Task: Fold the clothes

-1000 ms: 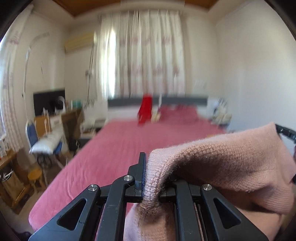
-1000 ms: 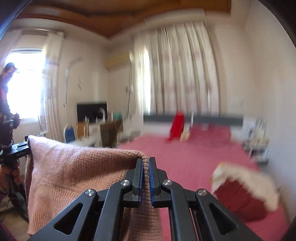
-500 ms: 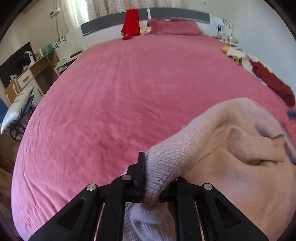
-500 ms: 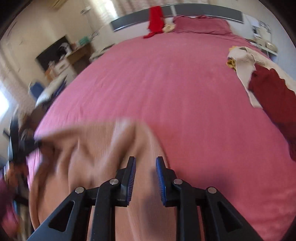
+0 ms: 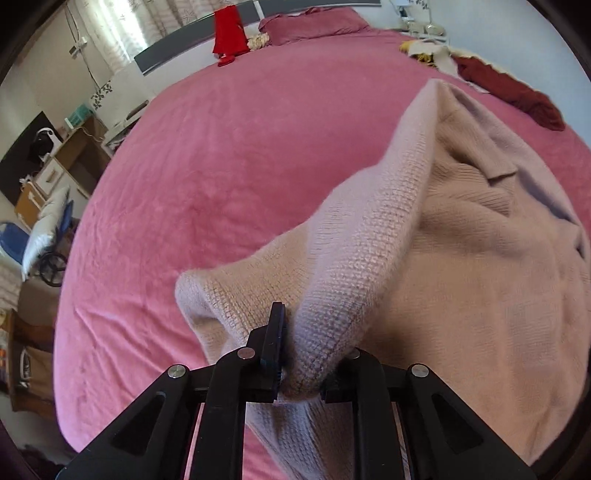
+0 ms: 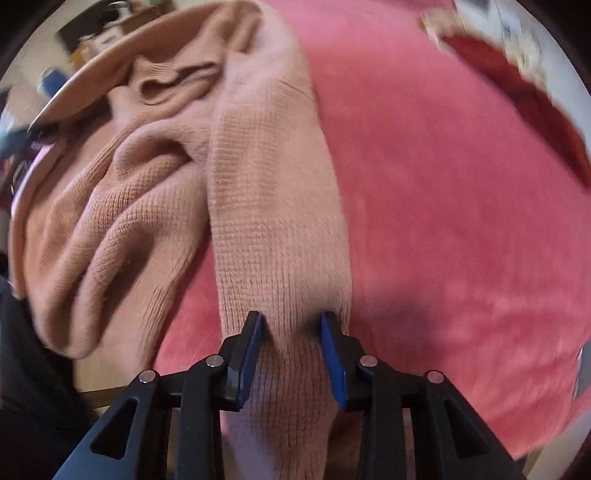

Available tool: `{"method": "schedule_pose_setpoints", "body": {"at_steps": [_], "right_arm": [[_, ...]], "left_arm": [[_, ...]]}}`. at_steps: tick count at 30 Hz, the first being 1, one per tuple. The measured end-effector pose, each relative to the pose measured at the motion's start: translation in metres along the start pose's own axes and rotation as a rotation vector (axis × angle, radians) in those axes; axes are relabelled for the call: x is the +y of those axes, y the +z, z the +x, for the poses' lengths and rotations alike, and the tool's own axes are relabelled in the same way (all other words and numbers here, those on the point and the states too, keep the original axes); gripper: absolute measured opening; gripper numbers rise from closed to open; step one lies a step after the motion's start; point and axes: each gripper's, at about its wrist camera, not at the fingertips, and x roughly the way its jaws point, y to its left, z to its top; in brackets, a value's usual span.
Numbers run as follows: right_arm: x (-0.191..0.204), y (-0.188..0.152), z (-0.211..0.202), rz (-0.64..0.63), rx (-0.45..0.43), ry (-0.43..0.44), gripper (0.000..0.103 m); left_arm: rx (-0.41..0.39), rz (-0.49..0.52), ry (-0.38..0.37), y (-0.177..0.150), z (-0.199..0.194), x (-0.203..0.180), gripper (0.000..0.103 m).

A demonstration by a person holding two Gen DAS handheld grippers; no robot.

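**Pink knitted sweater spread over a bed, one gripper pinching it, the other standing open around it**

Across a wide bed covered in a rose-pink plush bedspread (image 5: 229, 155), a soft pale-pink knitted sweater (image 5: 480, 266) lies rumpled near the close edge, its ribbed collar showing among loose folds. It looks laid out on the flat bed so that it can be smoothed and folded; whether any fold is already made cannot be judged from these creases.

At the far right edge of the bed sits a heap of dark red and cream clothes (image 5: 509, 85), well apart from the sweater. A bright red garment (image 5: 229, 33) hangs at the grey headboard.

Low in the left wrist view, the black left gripper (image 5: 295, 354) has its fingers pressed onto a bunched edge of the sweater, lifting that edge into a ridge, probably to pull the knit taut.

In the blurred right wrist view, the black right gripper (image 6: 291, 354) with blue pads has its fingers spread. A long flat strip of the sweater, likely a sleeve, runs between them without being squeezed.
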Motion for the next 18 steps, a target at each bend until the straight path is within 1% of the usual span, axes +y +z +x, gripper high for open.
{"method": "schedule_pose_setpoints", "body": {"at_steps": [1, 2, 3, 4, 5, 6, 8, 9, 10, 12, 13, 14, 16, 18], "right_arm": [[0.004, 0.005, -0.002, -0.061, -0.003, -0.035, 0.012], [0.005, 0.01, -0.006, -0.121, -0.011, -0.082, 0.008], [0.002, 0.016, -0.011, -0.189, -0.021, -0.164, 0.007], [-0.007, 0.023, -0.016, -0.247, -0.029, -0.264, 0.007], [-0.023, 0.032, -0.02, -0.273, -0.038, -0.35, 0.007], [-0.047, 0.045, -0.024, -0.261, -0.047, -0.42, 0.007], [-0.108, 0.079, -0.035, -0.18, -0.057, -0.519, 0.007], [-0.135, 0.098, -0.038, -0.138, -0.056, -0.557, 0.008], [-0.156, 0.115, -0.037, -0.1, -0.043, -0.568, 0.009], [-0.193, 0.148, -0.029, -0.014, -0.004, -0.572, 0.012], [-0.207, 0.166, -0.02, 0.027, 0.019, -0.6, 0.015], [-0.214, 0.172, -0.016, 0.056, 0.021, -0.592, 0.023], [-0.198, 0.17, -0.024, 0.09, -0.041, -0.471, 0.022], [-0.183, 0.167, -0.032, 0.124, -0.102, -0.35, 0.023]], "left_arm": [[-0.007, -0.001, 0.015, 0.007, 0.0, 0.005, 0.018], [-0.021, -0.002, 0.036, 0.018, -0.001, 0.013, 0.018], [-0.021, -0.008, 0.043, 0.028, 0.003, 0.021, 0.018], [-0.005, -0.022, 0.033, 0.037, 0.011, 0.029, 0.018], [0.011, -0.036, 0.022, 0.046, 0.02, 0.037, 0.018], [0.027, -0.049, 0.011, 0.055, 0.029, 0.045, 0.018], [0.06, -0.077, -0.01, 0.073, 0.046, 0.061, 0.02], [0.076, -0.091, -0.021, 0.082, 0.055, 0.069, 0.028], [0.092, -0.105, -0.031, 0.091, 0.064, 0.077, 0.034], [0.125, -0.132, -0.053, 0.109, 0.082, 0.093, 0.036], [0.141, -0.146, -0.063, 0.118, 0.09, 0.101, 0.036], [0.165, -0.155, -0.07, 0.123, 0.101, 0.108, 0.037], [0.224, -0.157, -0.087, 0.119, 0.125, 0.116, 0.042], [0.251, -0.143, -0.147, 0.111, 0.135, 0.124, 0.043]]}}
